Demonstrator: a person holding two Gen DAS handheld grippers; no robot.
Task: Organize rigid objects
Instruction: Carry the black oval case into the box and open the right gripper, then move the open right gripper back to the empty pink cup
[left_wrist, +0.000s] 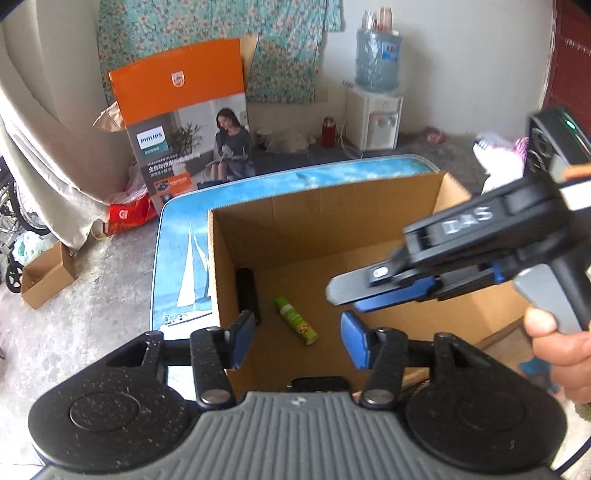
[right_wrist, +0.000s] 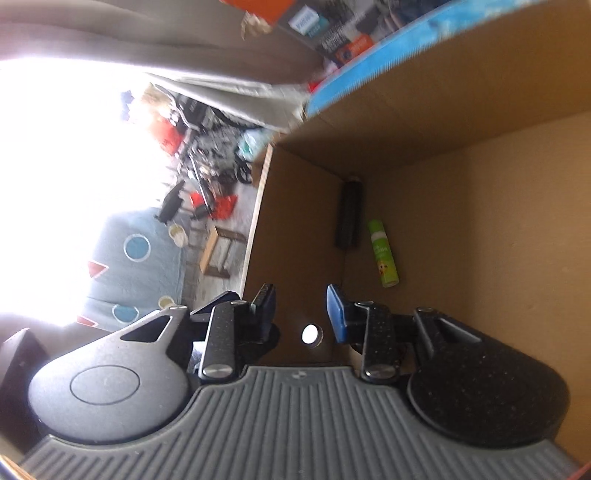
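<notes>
1. Both tongs are hanging over the open cardboard box (left_wrist: 332, 221) on the worktop (left_wrist: 177, 258): left tongs (left_wrist: 299, 339) standing fairly wide, right tongs (right_wrist: 301, 310) narrower, both empty.
2. The green tube (left_wrist: 296, 320) and black cylinder (left_wrist: 248, 291) are lying inside (near the left wall).
3. Keep clearing the walls when lifting out.

Light: daylight filled the room; the left wrist view was evenly bright.
Glare: the right wrist view's left side was burned to white.
Shadow: the cardboard box (right_wrist: 461, 122) was dim inside, with soft shade near its walls.
Blur: the right gripper (left_wrist: 345, 295) was smeared in the left wrist view.
Distortion: both views bent strongly at the edges.
</notes>
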